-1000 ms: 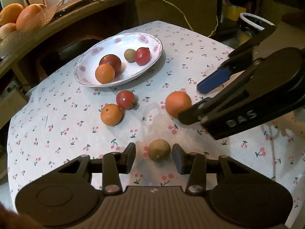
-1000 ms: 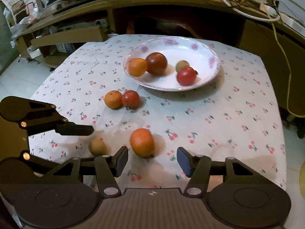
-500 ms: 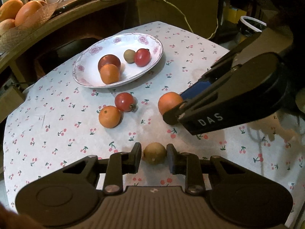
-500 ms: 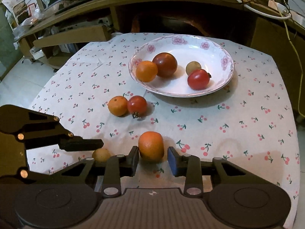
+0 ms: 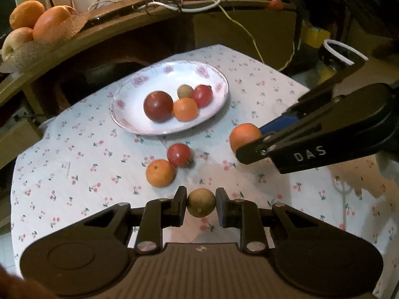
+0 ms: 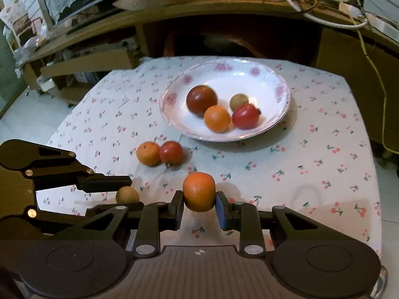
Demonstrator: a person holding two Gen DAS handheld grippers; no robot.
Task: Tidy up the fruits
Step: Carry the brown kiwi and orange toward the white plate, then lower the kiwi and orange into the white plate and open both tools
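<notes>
With the left gripper (image 5: pixel 201 203) clamped on the brown fruit (image 5: pixel 201 202) and the right gripper (image 6: pixel 199 200) on the orange (image 6: pixel 199 191), both seemingly snug, lift straight, then lower gently onto the plate (image 6: pixel 281 109).

The cloth (image 5: pixel 82 164) was white with red cherries (green stems), the plate (image 5: pixel 124 109) white with pink flowers, the held orange (image 6: pixel 199 191) bright orange.

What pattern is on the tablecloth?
Small red cherries on white tablecloth, clearest in the right wrist view.
</notes>
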